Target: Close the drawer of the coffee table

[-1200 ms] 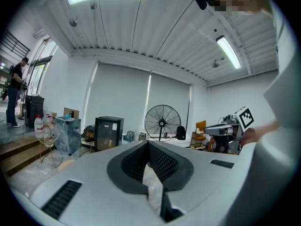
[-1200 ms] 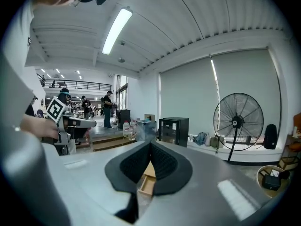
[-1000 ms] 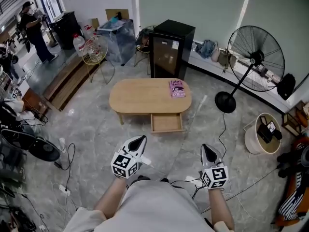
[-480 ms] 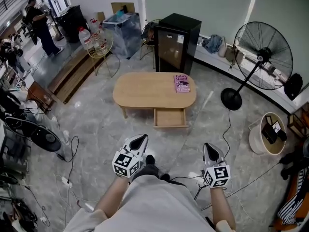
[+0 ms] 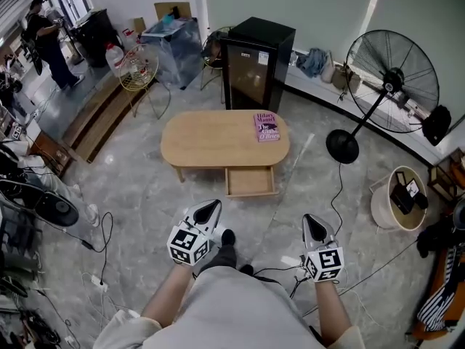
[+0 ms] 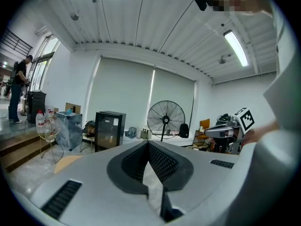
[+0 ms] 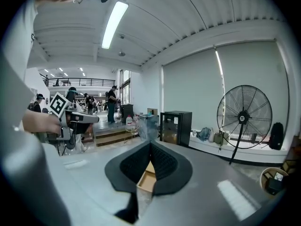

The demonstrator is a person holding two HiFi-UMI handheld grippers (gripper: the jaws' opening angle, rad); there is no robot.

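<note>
While the left gripper's [image 5: 210,209] and right gripper's [image 5: 312,222] jaws meet, the oval wooden table's [image 5: 211,140] drawer [image 5: 251,182] gapes.

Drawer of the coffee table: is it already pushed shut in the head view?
No, the drawer sticks out open from the near side of the coffee table, with its wooden inside showing.

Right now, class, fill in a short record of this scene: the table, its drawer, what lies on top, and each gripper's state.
coffee table: oval, light wood
drawer: pulled out toward the person, looks empty
book: pink, on the tabletop's right end
left gripper: shut, empty, apart from the table
right gripper: shut, empty, apart from the table
</note>
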